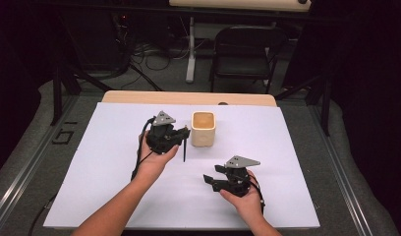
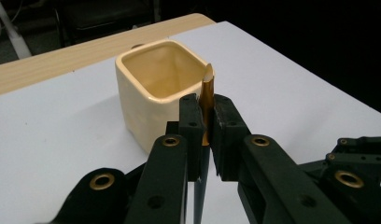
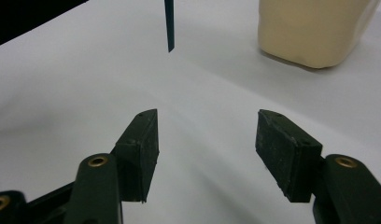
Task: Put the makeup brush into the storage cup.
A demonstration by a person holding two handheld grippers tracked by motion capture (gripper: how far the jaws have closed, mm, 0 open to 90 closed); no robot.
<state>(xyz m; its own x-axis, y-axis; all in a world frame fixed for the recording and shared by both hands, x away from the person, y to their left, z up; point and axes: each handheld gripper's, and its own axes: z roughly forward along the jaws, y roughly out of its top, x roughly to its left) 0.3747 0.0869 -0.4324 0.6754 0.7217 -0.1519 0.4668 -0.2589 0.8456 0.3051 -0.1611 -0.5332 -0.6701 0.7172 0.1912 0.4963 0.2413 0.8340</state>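
White sheet (image 1: 267, 147) covers the surface; a strip of bare wood shows along the far edge.

Cream square cup (image 1: 203, 128) stands upright near the middle of the sheet, toward the far side, mouth open, inside empty as seen in the left gripper view (image 2: 158, 88).

Left gripper (image 1: 181, 135) is held off the sheet just left of the cup. Jaws clamped on a thin pen (image 1: 185, 147): gold upper part pinched between the 2 pads (image 2: 206, 100), dark lower part hanging down below them. Pen is close to upright, its top near the cup's rim; touching or not, cannot tell. Lower tip hangs above the sheet in the right gripper view (image 3: 169, 28).

Right gripper (image 1: 212, 174) sits low, nearer the person, right of centre, well apart from the cup. Jaws apart (image 3: 205, 149), nothing between them, only white sheet. They point toward the cup (image 3: 314, 30).
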